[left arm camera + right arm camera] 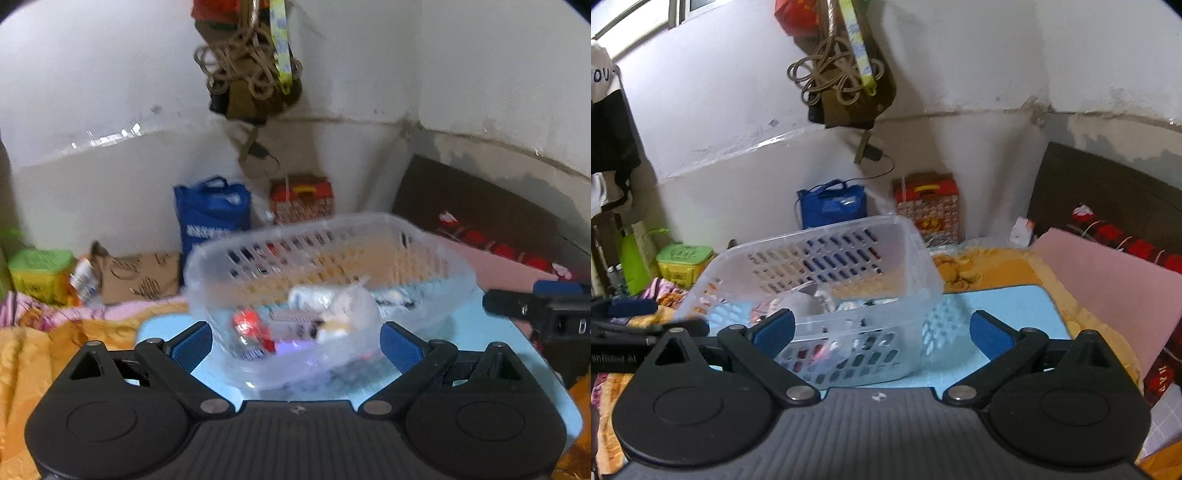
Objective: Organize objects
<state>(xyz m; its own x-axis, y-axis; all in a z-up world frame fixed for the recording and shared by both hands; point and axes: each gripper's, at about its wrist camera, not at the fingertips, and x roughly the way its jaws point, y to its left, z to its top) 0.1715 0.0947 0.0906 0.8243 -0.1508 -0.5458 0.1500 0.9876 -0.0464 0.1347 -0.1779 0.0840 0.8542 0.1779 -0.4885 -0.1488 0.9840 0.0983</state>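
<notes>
A clear plastic slotted basket (439, 243) stands on a light blue table (491, 332). It holds several small items, among them a red-capped object (245, 321) and a white crumpled bag (351, 306). My left gripper (297, 345) is open, its blue pads on either side of the basket's near end, not touching. The basket also shows in the right wrist view (827, 243), on the blue table (1008, 302). My right gripper (882, 332) is open, just in front of the basket's near right corner. The right gripper shows at the right edge of the left wrist view (539, 302).
The table sits on a bed with orange bedding (990, 266) and a pink pillow (1108, 280). Behind stand a blue bag (210, 218), a red box (301, 197), a brown paper bag (136, 277) and a green box (37, 273). Ropes hang on the wall (243, 70).
</notes>
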